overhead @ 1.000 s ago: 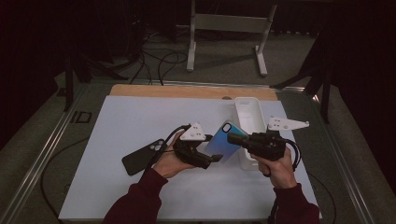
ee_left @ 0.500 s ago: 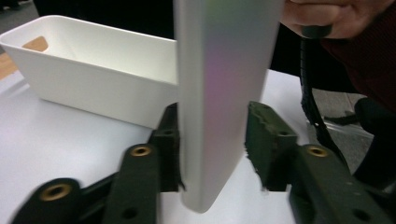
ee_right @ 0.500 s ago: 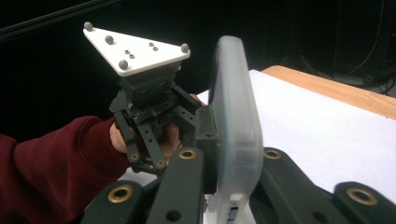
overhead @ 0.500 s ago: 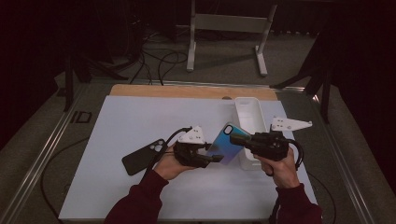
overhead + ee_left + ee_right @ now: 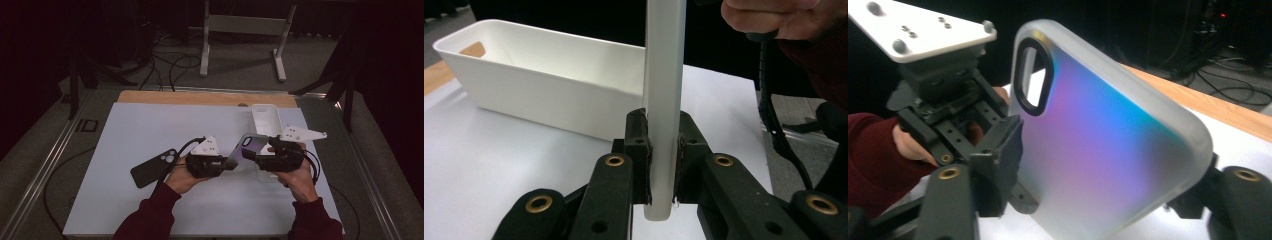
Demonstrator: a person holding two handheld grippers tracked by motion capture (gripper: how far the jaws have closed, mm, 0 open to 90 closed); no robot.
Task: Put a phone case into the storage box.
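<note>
Pinching phone case (image 5: 248, 149): left gripper (image 5: 227, 164); right gripper (image 5: 250, 156) spread; white bin (image 5: 266, 116) behind.

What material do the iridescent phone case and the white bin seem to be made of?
Phone case: probably frosted, semi-translucent plastic or silicone; its matte surface shifts from blue to purple, and its edge looks milky.
White bin: likely moulded plastic, with smooth, slightly glossy thin walls and rounded corners.
</note>
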